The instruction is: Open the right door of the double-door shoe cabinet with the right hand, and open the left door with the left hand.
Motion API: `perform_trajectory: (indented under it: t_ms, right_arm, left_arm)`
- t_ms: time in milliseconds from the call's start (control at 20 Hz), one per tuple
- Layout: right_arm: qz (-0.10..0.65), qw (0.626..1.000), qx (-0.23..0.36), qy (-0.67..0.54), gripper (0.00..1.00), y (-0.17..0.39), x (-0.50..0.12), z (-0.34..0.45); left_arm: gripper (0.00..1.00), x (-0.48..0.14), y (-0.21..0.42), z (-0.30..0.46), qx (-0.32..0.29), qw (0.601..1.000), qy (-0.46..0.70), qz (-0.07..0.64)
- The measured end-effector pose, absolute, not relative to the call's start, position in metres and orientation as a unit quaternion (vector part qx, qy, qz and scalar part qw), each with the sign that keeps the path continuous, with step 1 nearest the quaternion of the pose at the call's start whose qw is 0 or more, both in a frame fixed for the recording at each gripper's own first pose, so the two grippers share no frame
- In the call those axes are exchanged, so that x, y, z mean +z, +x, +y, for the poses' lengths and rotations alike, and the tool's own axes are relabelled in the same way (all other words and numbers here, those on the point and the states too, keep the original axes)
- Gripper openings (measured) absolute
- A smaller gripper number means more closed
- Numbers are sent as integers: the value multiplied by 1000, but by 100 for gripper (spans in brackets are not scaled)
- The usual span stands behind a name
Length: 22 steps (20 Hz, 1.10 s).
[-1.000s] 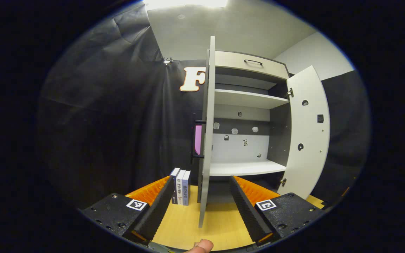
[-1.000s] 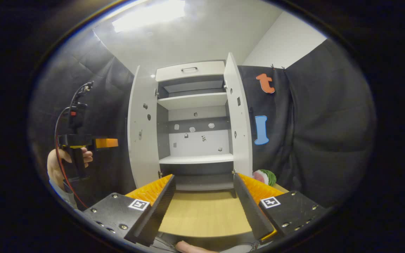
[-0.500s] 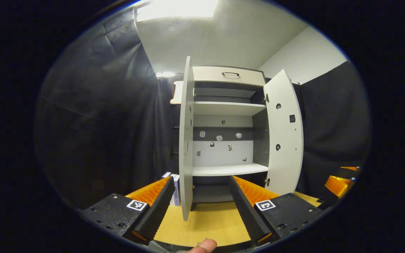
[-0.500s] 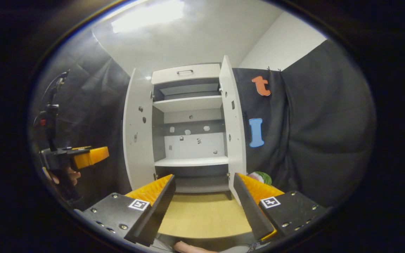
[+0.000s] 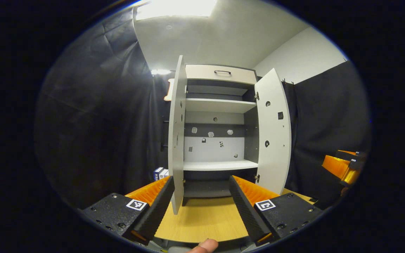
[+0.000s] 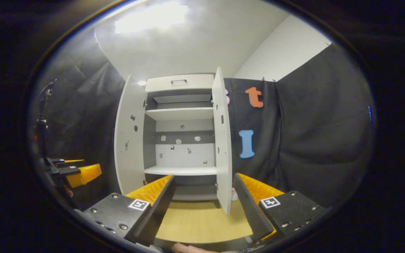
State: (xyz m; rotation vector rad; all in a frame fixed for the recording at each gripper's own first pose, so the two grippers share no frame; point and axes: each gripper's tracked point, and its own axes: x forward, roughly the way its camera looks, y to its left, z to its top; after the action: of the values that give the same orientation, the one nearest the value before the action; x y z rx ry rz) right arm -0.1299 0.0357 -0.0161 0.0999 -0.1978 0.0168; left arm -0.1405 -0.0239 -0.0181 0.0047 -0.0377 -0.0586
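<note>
The left gripper [image 5: 199, 203] is held wide open with nothing between its 2 orange-and-black fingers [image 5: 153, 205], which frame a strip of wooden table [image 5: 202, 221] below the shoe cabinet [image 5: 216, 123]. A fingertip [image 5: 204, 246] of the holding hand pokes in at the bottom edge. The right gripper [image 6: 202, 203] is likewise spread wide and empty, well short of the cabinet; in the left gripper view it appears again at the far right [image 5: 341, 168], and the left gripper shows at the far left of the right gripper view [image 6: 77, 174], with a cable rising above it.

Beyond the fingers stands the cabinet on the table, both doors swung open. The left door [image 5: 177, 137] is seen almost edge-on from the left gripper view, the right door [image 5: 273, 130] facing inward with hinge holes showing. From the right gripper view it reverses — left door [image 6: 129, 135] broad, right door [image 6: 222, 140] nearly edge-on. Inside are 2 white shelves — an upper shelf [image 5: 218, 105] and a lower shelf [image 5: 220, 165] — with small marks on the back panel. A drawer front with a dark handle [image 5: 222, 72] tops the cabinet. Books [image 5: 160, 173] stand left of the cabinet, partly hidden by the left door.
</note>
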Motion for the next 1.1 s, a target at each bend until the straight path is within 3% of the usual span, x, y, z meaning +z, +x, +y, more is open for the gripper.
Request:
perform_trajectory:
  t_ms: [300, 1000, 1100]
  right_arm:
    - [-94, 994, 4, 62, 99, -132, -17, 20]
    - [-95, 994, 18, 43, 99, -136, -24, 31]
    - [-93, 994, 20, 45, 99, -136, -27, 34]
  left_arm:
    - [99, -18, -142, -21, -30, 999, 1, -21]
    - [93, -19, -147, -14, -25, 999, 1, -24]
    - [96, -20, -146, -13, -26, 999, -5, -24]
